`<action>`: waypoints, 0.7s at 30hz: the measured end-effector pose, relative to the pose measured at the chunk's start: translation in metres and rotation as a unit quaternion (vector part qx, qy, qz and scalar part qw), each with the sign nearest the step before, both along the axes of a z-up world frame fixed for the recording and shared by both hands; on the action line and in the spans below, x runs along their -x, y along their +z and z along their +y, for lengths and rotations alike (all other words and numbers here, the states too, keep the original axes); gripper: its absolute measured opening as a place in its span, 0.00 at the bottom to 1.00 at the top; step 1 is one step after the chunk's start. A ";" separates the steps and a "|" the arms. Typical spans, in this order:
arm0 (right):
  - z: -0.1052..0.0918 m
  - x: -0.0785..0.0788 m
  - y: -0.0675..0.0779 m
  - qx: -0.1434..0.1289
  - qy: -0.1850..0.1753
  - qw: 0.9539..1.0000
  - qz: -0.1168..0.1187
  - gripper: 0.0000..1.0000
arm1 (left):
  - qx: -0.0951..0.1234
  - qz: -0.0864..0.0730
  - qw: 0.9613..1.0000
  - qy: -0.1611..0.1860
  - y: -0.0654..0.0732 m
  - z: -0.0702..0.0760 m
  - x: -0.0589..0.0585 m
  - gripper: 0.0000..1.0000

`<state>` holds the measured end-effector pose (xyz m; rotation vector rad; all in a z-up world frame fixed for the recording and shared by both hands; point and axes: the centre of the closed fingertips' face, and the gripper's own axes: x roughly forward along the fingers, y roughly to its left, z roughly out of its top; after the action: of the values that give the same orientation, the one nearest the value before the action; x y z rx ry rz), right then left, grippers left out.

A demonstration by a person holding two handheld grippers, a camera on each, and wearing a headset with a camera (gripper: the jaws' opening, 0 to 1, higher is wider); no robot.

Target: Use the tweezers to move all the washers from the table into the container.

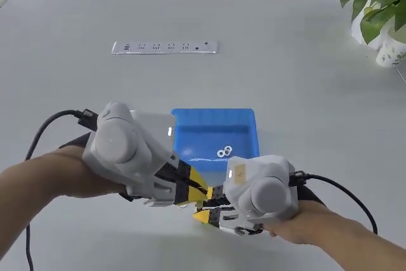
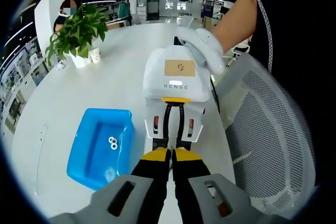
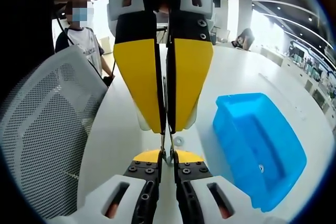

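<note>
left gripper (image 2: 170, 155): jaws closed to a hairline and pinched on the tweezers. Tips sit nose-to-nose with the other gripper.
tweezers (image 3: 164, 144): thin metal sliver bridging the two sets of jaws, clamped by both. Can't tell which end is the working tip.
right gripper (image 3: 167, 157): jaws narrow, also pinched on the tweezers, directly opposite the left one.
loose washer (image 3: 179, 141): flat on the table (image 1: 304, 74), just beside the tweezers on the container side. Looks apart from them, but it's too small to be sure.
container (image 3: 273, 129): blue tub, just beyond the meeting tips in the head view and off to the right of the right gripper's jaws.
washers in container (image 1: 223, 152): small cluster on the tub floor, near the wall closest to the grippers.
step: reads as a tweezer handover or regrip between the grippers. Mid-task, with at least one washer not yet moved.
next: one gripper has to let go so the other holds the tweezers alone with the tips free. Then lower onto the loose washer, pinch it, and lift it over the near wall. The washer is thin and flat, so slip risk is high.
</note>
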<state>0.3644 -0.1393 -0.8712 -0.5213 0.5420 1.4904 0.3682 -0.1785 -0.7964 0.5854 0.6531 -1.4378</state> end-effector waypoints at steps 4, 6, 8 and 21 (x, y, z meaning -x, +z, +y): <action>0.000 0.001 0.000 0.002 0.003 1.000 -0.001 0.10 | -0.002 0.001 1.000 -0.001 0.000 0.001 0.001 0.05; 0.000 0.002 0.000 0.003 0.004 1.000 -0.001 0.10 | -0.004 0.000 1.000 -0.002 0.000 0.002 0.001 0.05; -0.001 0.003 0.000 0.004 0.006 1.000 -0.001 0.10 | -0.005 0.001 1.000 -0.002 0.000 0.002 0.002 0.05; -0.001 0.005 0.014 0.000 0.007 1.000 -0.004 0.10 | -0.002 0.003 1.000 -0.003 0.015 0.002 0.005 0.05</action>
<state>0.3596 -0.1405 -0.8573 -0.5327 0.5332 1.5007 0.3634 -0.1762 -0.7818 0.5858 0.6599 -1.4454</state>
